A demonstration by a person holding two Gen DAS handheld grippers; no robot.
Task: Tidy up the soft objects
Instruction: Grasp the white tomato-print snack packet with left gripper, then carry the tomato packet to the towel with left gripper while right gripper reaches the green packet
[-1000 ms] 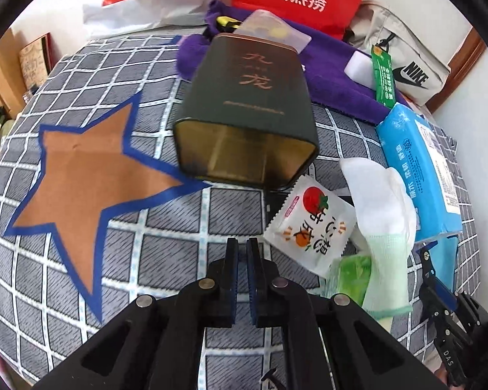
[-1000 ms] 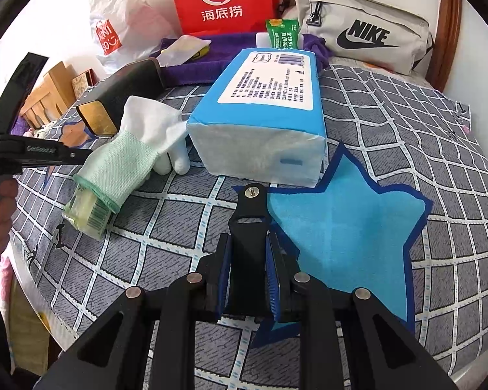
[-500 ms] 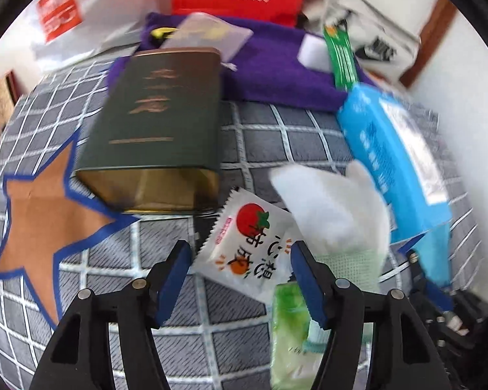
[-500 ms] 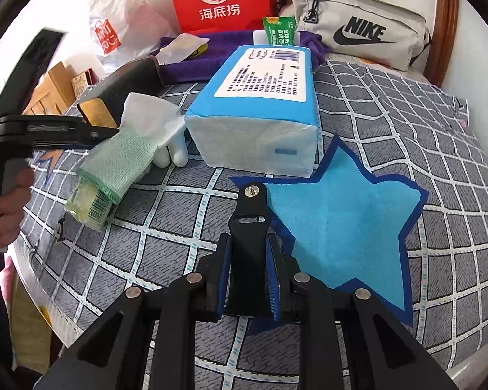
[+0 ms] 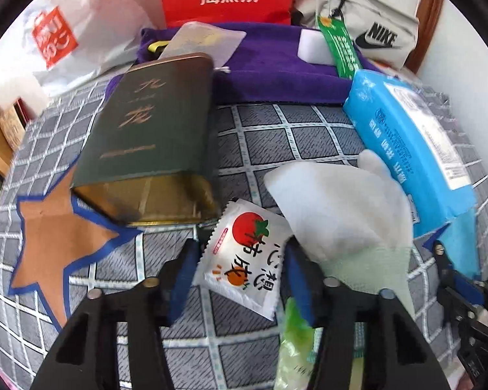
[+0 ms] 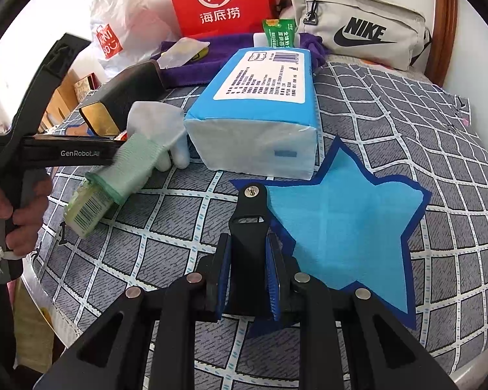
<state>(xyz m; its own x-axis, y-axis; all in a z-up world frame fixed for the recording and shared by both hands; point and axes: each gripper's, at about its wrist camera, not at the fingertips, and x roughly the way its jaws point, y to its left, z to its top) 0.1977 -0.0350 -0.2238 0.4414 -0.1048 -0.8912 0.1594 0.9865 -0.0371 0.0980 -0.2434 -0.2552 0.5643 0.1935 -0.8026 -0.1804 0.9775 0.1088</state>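
Looking down the left wrist camera, the left gripper (image 5: 239, 265) straddles a white snack sachet (image 5: 244, 256) printed with a tomato, its jaws just now closing in from a wider spread, the sachet lying between the blue pads (image 5: 182, 279); whether they press on it yet I cannot tell. Just behind the sachet lies a dark green tin (image 5: 156, 139), its gold end overlapping a point of the orange star (image 5: 58, 247) on the checked cloth (image 5: 276, 136). To the right, a white glove (image 5: 341, 208) with a green cuff drapes over a pale green packet (image 5: 292, 341), beside the blue tissue pack (image 5: 413, 149). Over to the right wrist camera: the right gripper (image 6: 249, 263) has its jaws narrow, clamped on a black bracket (image 6: 249, 224) standing up between the pads, hovering at the edge of the blue star (image 6: 348, 227). The tissue pack (image 6: 260, 123) sits just behind that star; left of it lie the glove (image 6: 146, 143) and packet (image 6: 88, 208), with a hand (image 6: 19, 217) gripping the left gripper's handle at the frame's edge.
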